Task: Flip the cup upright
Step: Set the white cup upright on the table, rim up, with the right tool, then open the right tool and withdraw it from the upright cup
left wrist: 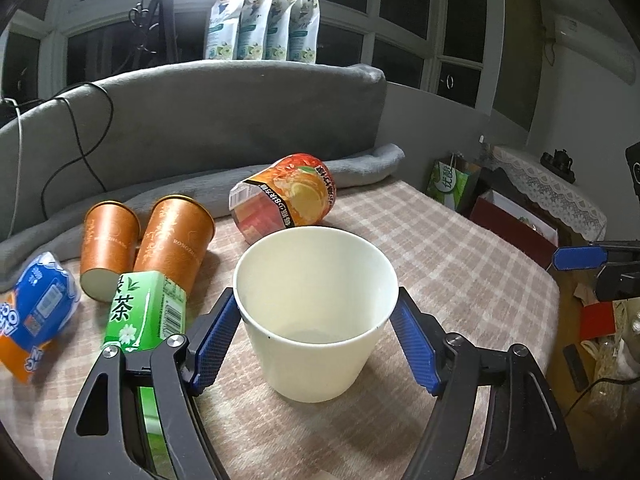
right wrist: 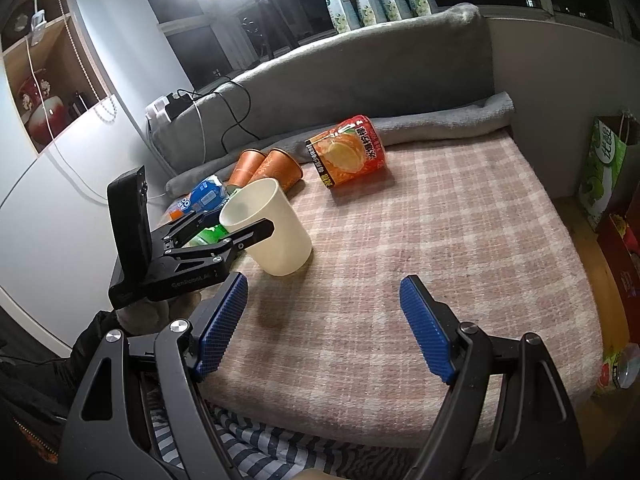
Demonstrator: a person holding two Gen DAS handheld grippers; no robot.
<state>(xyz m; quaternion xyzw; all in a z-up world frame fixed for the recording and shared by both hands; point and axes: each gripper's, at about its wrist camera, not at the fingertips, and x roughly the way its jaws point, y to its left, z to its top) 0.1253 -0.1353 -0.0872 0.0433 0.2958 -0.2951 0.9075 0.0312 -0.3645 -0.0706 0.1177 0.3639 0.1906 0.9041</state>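
Observation:
A white paper cup [left wrist: 316,312] stands upright, mouth up, on the checked cloth [left wrist: 440,248]. My left gripper [left wrist: 318,340] is open with a blue pad on each side of the cup near its rim; whether the pads touch it is hard to tell. In the right wrist view the cup [right wrist: 268,228] stands at left with the left gripper [right wrist: 224,240] around it. My right gripper [right wrist: 320,324] is open and empty above the near part of the cloth [right wrist: 440,240]; one blue pad of it shows at the right edge of the left wrist view [left wrist: 580,258].
Two orange paper cups [left wrist: 152,240] lie on their sides at left, beside a green tea carton [left wrist: 144,316] and a blue-orange packet [left wrist: 36,312]. An orange drink container [left wrist: 284,196] lies behind the cup. A grey sofa back [left wrist: 224,120] stands behind. Boxes and bags [left wrist: 512,216] sit off the right edge.

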